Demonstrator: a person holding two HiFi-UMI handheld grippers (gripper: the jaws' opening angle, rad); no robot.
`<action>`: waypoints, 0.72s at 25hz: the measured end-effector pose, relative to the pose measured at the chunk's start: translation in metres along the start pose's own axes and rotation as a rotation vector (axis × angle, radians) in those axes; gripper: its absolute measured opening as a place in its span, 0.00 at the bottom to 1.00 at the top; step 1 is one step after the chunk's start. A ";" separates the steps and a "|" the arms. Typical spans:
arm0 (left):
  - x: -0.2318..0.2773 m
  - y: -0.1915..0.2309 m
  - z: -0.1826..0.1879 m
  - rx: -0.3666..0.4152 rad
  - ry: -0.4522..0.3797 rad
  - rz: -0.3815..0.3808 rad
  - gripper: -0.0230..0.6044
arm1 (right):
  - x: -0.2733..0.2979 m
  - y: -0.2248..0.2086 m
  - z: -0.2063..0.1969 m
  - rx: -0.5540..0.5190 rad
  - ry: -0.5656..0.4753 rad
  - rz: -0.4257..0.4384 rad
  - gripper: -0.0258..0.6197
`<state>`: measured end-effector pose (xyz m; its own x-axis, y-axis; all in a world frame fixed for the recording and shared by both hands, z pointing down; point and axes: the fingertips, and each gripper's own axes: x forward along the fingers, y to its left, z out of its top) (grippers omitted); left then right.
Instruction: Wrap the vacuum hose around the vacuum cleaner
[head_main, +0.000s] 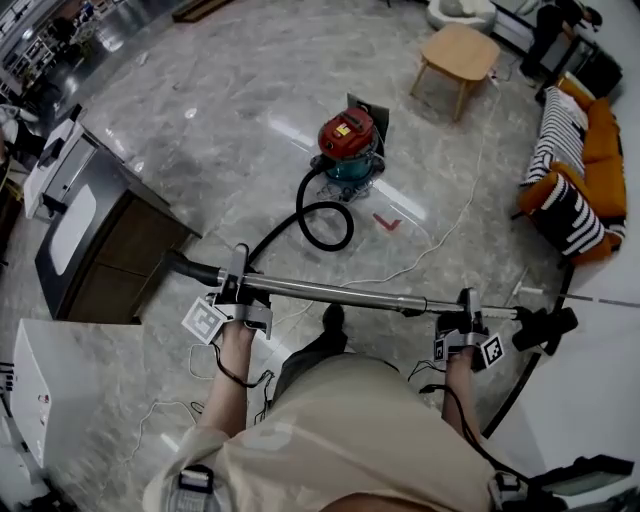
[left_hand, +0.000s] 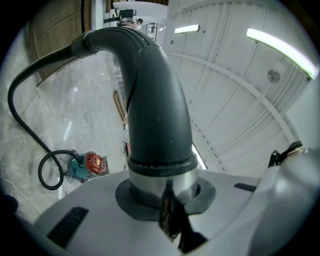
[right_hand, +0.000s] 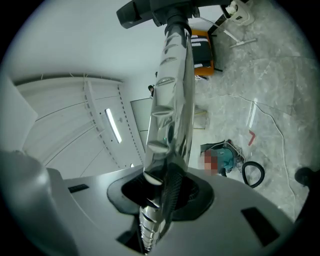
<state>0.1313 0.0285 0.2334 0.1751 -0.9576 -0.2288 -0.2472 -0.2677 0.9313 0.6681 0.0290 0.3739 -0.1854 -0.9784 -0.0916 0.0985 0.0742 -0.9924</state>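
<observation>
On the marble floor (head_main: 200, 120) the red and teal vacuum cleaner (head_main: 350, 143) stood at 12 o'clock from the person, well apart. Its black hose (head_main: 322, 212) made one loop at the cleaner's 6 o'clock and joined the metal wand (head_main: 340, 292), which was held level. The left gripper (head_main: 238, 288) had its jaws closed on the wand's hose end, and the right gripper (head_main: 467, 315) gripped the other end

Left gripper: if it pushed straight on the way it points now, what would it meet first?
The left gripper is clamped on the chrome vacuum wand at its black curved elbow, so that comes first; anything beyond is hidden.
</observation>
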 end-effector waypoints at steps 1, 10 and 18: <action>0.011 0.011 -0.001 -0.022 0.003 0.012 0.13 | 0.010 0.003 0.005 -0.010 -0.013 -0.004 0.20; 0.075 0.092 0.019 -0.192 -0.022 0.081 0.13 | 0.094 0.034 0.004 -0.120 -0.022 0.002 0.19; 0.100 0.113 0.019 -0.265 -0.086 0.094 0.13 | 0.154 0.052 0.010 -0.186 0.037 0.030 0.19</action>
<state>0.1026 -0.1000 0.3102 0.0789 -0.9854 -0.1509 0.0013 -0.1513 0.9885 0.6548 -0.1195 0.3086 -0.2212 -0.9677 -0.1208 -0.0768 0.1408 -0.9871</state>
